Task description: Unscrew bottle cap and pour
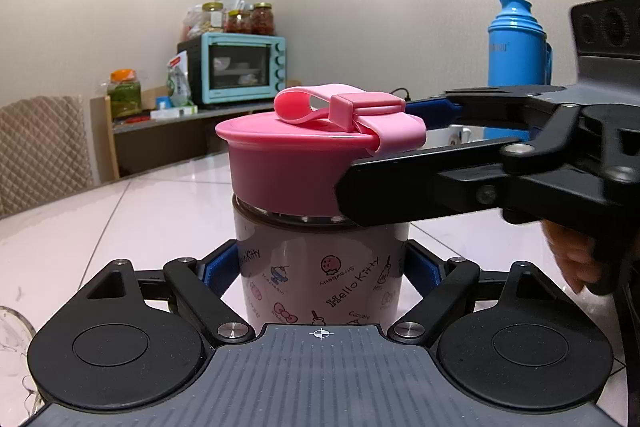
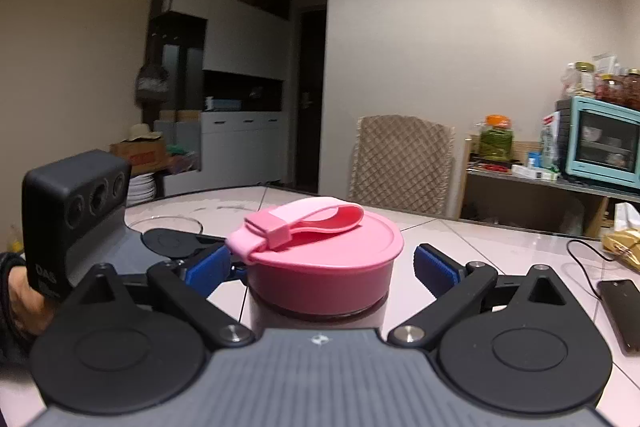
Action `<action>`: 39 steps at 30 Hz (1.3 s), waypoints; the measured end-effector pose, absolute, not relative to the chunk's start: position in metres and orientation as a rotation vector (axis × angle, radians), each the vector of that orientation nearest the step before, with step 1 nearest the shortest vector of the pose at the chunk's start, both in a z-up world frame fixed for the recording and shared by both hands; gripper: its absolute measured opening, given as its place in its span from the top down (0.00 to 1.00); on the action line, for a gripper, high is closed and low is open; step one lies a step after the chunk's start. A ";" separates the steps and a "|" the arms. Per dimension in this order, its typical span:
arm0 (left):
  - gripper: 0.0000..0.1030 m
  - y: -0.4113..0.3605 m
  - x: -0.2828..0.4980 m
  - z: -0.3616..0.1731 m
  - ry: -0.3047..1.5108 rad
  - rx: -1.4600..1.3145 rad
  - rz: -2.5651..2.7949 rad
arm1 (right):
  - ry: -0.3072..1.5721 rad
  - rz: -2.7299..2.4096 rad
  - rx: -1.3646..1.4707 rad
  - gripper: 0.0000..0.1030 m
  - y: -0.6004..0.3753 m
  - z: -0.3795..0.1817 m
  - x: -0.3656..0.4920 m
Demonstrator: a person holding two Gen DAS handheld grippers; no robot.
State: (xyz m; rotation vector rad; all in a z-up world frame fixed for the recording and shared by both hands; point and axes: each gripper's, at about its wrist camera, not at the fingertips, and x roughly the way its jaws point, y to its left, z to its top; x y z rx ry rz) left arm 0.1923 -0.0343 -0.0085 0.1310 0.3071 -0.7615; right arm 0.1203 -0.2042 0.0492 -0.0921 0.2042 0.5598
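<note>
A pale pink bottle [image 1: 324, 267] printed with cartoon figures stands upright on the white tiled table [image 1: 140, 211]. Its wide pink screw cap [image 1: 288, 167] carries a looped pink strap [image 1: 340, 109]. My left gripper [image 1: 322, 275] is shut on the bottle's body, with a blue pad pressed on each side. My right gripper [image 2: 322, 269] reaches in from the right at cap height and is open. The cap [image 2: 324, 267] sits between its blue pads [image 2: 436, 269], with a clear gap on the right side. In the left wrist view the right gripper [image 1: 400, 151] straddles the cap.
A blue thermos [image 1: 516, 43] and a white mug [image 1: 452, 137] stand behind the bottle. A glass bowl [image 2: 166, 223] lies far left on the table, a dark phone [image 2: 620, 311] with a cable at the right. A quilted chair [image 2: 400, 167] and a teal oven [image 2: 604, 143] stand beyond.
</note>
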 end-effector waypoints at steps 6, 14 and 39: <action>0.13 -0.034 0.192 -0.008 0.307 0.131 -0.762 | 0.195 0.474 -0.085 0.03 -0.191 0.045 0.113; 0.13 -0.034 0.193 -0.008 0.307 0.131 -0.762 | 0.197 0.405 -0.071 0.03 -0.177 0.039 0.116; 0.13 -0.034 0.193 -0.008 0.307 0.131 -0.762 | 0.237 0.329 -0.012 0.17 -0.166 0.037 0.128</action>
